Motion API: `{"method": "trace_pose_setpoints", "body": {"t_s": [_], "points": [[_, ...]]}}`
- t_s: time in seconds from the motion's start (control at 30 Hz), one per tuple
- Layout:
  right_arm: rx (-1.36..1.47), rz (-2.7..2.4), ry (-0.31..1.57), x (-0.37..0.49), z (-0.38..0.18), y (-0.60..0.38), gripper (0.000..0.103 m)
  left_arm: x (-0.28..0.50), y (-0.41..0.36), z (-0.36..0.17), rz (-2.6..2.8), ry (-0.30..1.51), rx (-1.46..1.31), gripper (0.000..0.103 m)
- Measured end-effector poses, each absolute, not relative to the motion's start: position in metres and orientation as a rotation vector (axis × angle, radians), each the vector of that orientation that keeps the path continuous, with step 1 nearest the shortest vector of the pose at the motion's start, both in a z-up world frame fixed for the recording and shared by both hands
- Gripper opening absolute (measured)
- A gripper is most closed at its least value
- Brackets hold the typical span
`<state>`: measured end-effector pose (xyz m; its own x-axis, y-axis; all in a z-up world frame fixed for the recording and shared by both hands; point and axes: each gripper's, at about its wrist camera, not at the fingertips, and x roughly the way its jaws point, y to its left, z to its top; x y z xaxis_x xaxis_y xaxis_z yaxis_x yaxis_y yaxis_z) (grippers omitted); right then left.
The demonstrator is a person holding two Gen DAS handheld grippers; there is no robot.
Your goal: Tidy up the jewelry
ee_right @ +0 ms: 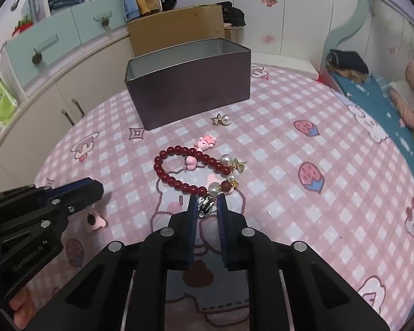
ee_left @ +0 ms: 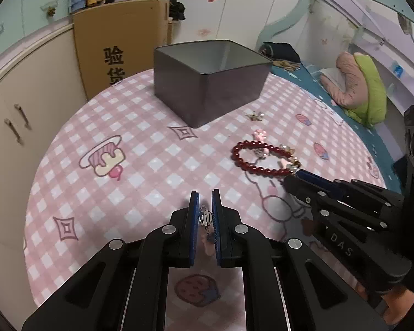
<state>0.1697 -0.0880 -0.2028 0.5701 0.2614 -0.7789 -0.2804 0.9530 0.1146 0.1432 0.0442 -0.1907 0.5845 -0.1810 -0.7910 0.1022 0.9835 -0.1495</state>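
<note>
My left gripper (ee_left: 206, 207) is nearly shut around a small silver earring (ee_left: 205, 216) low over the pink checked tablecloth (ee_left: 140, 171). My right gripper (ee_right: 207, 202) is nearly shut around the silver charm (ee_right: 206, 205) at the near end of a red bead bracelet (ee_right: 179, 184). The bracelet also shows in the left wrist view (ee_left: 251, 165). An open grey tin box (ee_left: 207, 82) stands at the back of the table; it also shows in the right wrist view (ee_right: 190, 82). A pink bunny charm (ee_right: 207, 142), pearl earrings (ee_right: 220, 118) and a pearl stud (ee_right: 233, 162) lie between the box and the bracelet.
A pink charm (ee_right: 95, 222) lies under the left gripper (ee_right: 77, 190) in the right wrist view. A cardboard box (ee_left: 118, 44) leans against cream cabinets (ee_left: 27, 104) at the left. A bed with a blue sheet (ee_left: 353, 127) lies at the right.
</note>
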Motion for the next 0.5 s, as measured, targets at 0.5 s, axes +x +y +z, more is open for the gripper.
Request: {"method": "trace_pose_setpoints", "body": {"t_s": [0.5], "points": [[0.105,0.354,0.843,0.148,-0.151,-0.136,0.014,0.151,0.026,-0.169,-0.317,0.919,-0.151,0.010]]}}
